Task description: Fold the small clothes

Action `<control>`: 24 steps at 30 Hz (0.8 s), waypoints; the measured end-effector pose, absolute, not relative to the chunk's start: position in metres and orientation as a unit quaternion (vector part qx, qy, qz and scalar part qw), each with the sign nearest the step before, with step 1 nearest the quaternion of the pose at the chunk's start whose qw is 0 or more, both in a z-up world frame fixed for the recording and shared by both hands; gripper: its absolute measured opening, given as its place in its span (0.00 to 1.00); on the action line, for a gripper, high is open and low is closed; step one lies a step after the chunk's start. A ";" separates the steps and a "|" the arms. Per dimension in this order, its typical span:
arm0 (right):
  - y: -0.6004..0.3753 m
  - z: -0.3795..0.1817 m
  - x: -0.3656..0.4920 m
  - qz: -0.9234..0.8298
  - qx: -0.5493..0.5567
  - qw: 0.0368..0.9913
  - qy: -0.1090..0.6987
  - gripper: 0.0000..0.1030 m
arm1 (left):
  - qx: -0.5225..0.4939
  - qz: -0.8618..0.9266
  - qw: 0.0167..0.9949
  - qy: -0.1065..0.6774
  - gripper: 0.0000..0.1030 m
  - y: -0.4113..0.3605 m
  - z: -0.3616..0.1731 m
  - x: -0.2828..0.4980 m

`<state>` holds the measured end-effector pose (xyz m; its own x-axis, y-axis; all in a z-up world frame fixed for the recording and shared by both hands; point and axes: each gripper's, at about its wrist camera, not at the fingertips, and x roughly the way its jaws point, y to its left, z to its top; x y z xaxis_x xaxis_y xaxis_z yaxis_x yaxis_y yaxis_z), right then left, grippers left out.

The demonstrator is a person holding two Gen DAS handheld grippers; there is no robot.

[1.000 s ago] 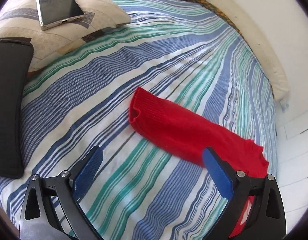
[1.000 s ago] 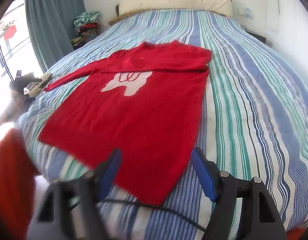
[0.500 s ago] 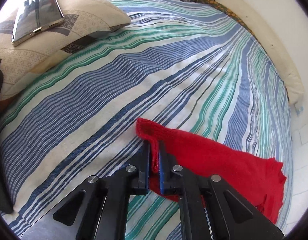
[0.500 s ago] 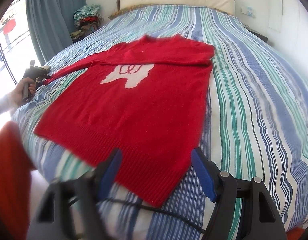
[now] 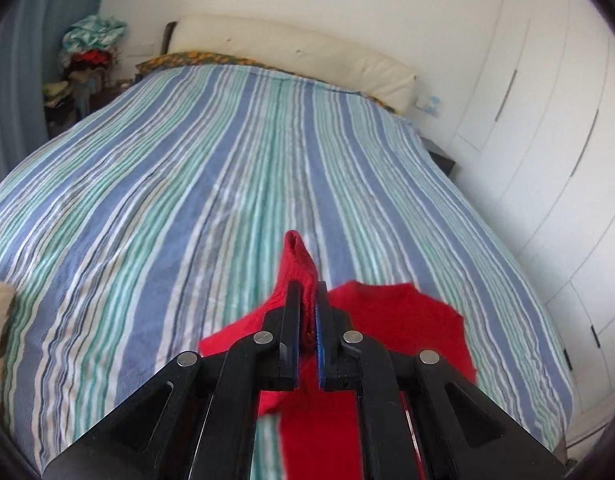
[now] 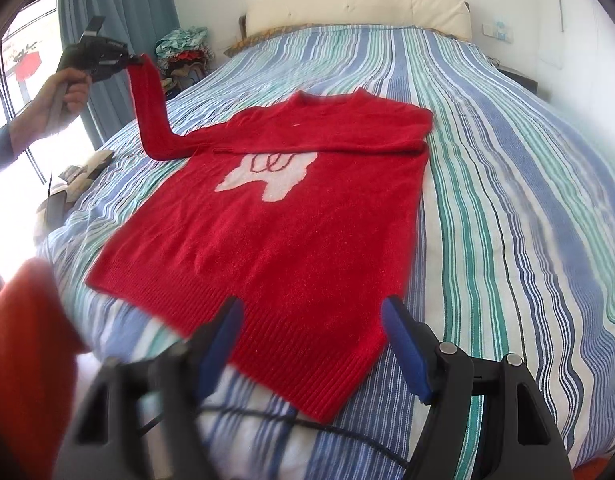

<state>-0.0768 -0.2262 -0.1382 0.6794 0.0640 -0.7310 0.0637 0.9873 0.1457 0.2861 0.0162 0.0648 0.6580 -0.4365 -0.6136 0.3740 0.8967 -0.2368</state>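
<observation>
A red knit sweater [image 6: 275, 232] with a white patch on the chest lies flat on the striped bed, its hem nearest me. Its right sleeve is folded across the shoulders. My left gripper [image 5: 307, 296] is shut on the cuff of the left sleeve [image 5: 297, 264] and holds it up in the air; in the right wrist view the left gripper [image 6: 135, 58] holds the raised sleeve [image 6: 149, 116] at the far left. My right gripper [image 6: 311, 320] is open and empty, just above the sweater's hem.
The striped bedspread [image 6: 507, 200] covers the whole bed. A cream headboard [image 6: 359, 4] is at the far end, a pile of clothes [image 6: 183, 46] and blue curtains at the far left. White wardrobe doors [image 5: 547, 140] stand on the right. A black cable [image 6: 267, 420] runs below the hem.
My left gripper closed on the sleeve cuff and then lifted it high off the bed, swinging toward the headboard. My right gripper stayed open above the hem.
</observation>
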 end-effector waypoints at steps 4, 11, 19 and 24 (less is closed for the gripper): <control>-0.229 -0.135 -0.080 0.000 0.083 0.915 0.394 0.69 | 0.005 -0.287 0.897 0.336 0.05 -0.079 0.065 0.264; -0.240 -0.132 -0.084 -0.008 0.102 0.917 0.385 0.69 | 0.012 -0.301 0.856 0.419 0.73 -0.139 -0.015 0.240; -0.264 -0.133 -0.088 -0.015 0.146 0.914 0.378 0.69 | -0.026 -0.209 0.868 0.449 0.73 -0.002 -0.057 0.230; -0.291 -0.135 -0.071 -0.003 0.242 0.890 0.386 0.69 | 0.011 -0.175 0.860 0.478 0.73 0.051 -0.098 0.208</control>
